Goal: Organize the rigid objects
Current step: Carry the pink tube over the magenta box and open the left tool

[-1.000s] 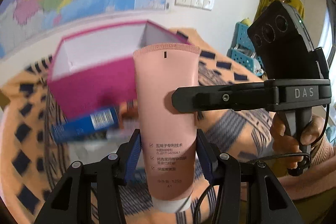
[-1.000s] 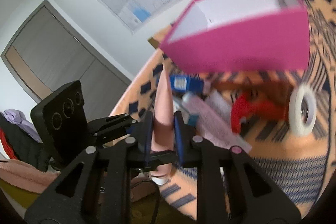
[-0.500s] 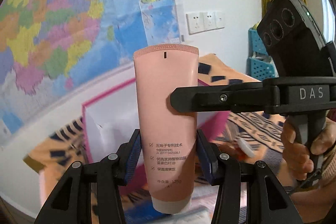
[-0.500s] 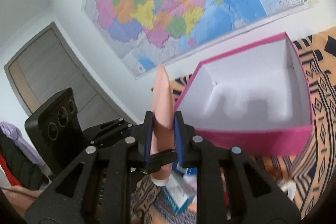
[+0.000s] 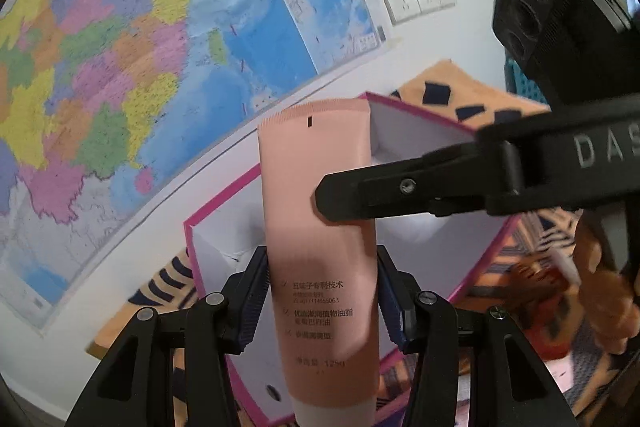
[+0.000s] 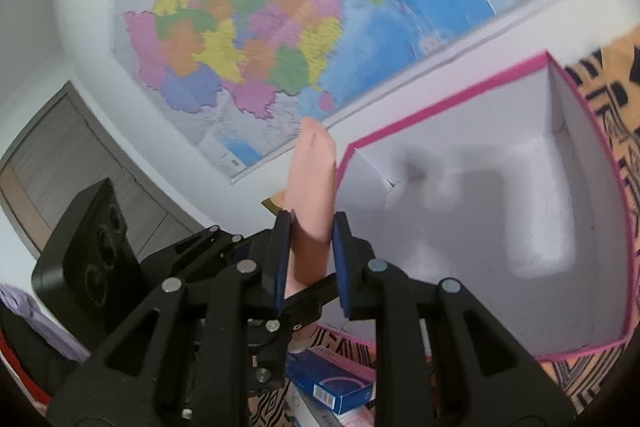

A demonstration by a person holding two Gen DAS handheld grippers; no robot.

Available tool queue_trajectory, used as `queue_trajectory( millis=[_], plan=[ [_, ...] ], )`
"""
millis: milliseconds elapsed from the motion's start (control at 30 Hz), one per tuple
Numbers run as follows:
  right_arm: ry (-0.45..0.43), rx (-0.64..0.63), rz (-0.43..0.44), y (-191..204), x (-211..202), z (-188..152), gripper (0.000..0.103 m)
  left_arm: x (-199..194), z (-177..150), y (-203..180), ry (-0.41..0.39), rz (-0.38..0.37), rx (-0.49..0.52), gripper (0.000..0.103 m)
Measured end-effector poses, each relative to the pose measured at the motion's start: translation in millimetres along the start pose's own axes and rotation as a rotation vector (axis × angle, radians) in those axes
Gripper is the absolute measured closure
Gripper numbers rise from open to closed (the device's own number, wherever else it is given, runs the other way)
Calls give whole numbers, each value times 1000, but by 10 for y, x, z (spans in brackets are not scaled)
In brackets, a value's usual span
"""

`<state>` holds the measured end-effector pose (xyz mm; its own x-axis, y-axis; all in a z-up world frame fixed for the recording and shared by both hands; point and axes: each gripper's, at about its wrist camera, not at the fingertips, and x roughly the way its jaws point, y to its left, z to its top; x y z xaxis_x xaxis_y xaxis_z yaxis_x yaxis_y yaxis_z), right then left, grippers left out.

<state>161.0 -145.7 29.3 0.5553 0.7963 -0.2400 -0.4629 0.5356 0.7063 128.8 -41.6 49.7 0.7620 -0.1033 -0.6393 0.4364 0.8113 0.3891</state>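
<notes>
Both tongs clench one pink tube [image 5: 320, 227]: the left tongs [image 5: 322, 303] pinch its wide face near the capped end, the right tongs [image 6: 310, 259] squeeze its thin edge higher up, likely to steady it for the drop. Just beyond stands the open pink box [image 6: 500, 227], on the patterned worktop [image 5: 440, 87], near its wall edge.

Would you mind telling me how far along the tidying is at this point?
Done: nothing shows inside the pink box, which looks empty. In hand: both the left gripper and right gripper clamp the pink tube, held up just before the box. Left: dropping it in, then the blue carton below.
</notes>
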Motion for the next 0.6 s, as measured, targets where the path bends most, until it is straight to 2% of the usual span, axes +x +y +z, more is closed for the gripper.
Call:
queue_trajectory(
  millis=[233,300,400,600],
  plan=[
    [27,50,-18,-163,76,-39,78,182,6,-116,26,43,112,46],
    [32,59,-38,-203,79,-56,77,208,12,-149,26,72,142,36],
    [36,84,-60,-283,66,-73,75,216,-3,-236,11,110,216,31],
    [29,86,-131,-331,0,-107,71,241,28,-220,9,120,219,25]
  ],
)
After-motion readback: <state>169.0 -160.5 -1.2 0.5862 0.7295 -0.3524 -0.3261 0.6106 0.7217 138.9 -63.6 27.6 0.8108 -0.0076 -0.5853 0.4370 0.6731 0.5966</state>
